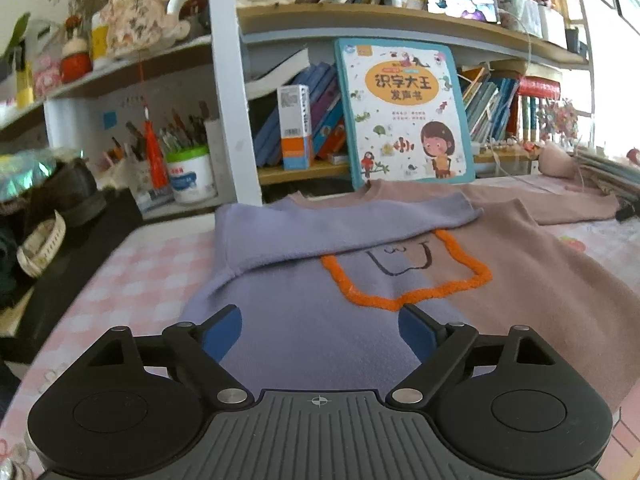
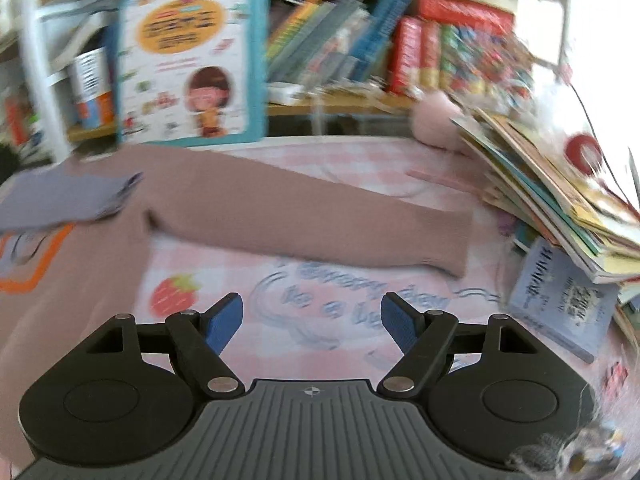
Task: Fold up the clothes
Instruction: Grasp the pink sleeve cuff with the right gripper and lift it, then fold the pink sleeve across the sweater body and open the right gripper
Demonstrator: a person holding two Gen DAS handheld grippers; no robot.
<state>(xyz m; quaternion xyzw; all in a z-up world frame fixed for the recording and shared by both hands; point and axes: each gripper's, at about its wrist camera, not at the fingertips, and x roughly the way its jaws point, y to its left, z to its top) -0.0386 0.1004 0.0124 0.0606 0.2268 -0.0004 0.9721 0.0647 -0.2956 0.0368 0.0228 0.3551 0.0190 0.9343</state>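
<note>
A sweater, half purple (image 1: 304, 340) and half dusty pink (image 1: 540, 280), lies flat on the pink checked table cover, with an orange outlined patch (image 1: 404, 280) on its chest. Its purple sleeve (image 1: 340, 220) is folded across the chest. Its pink sleeve (image 2: 312, 216) stretches out to the right on the cover. My left gripper (image 1: 320, 328) is open and empty, just above the purple lower half. My right gripper (image 2: 312, 320) is open and empty, above the bare cover (image 2: 320, 344) in front of the pink sleeve. The right wrist view is blurred.
A children's book (image 1: 404, 112) leans against the shelves behind the collar. A slanting pile of books (image 2: 560, 184) and a small booklet (image 2: 560, 300) crowd the right side. A black box with shoes (image 1: 68, 200) and a pen tub (image 1: 192, 176) stand left.
</note>
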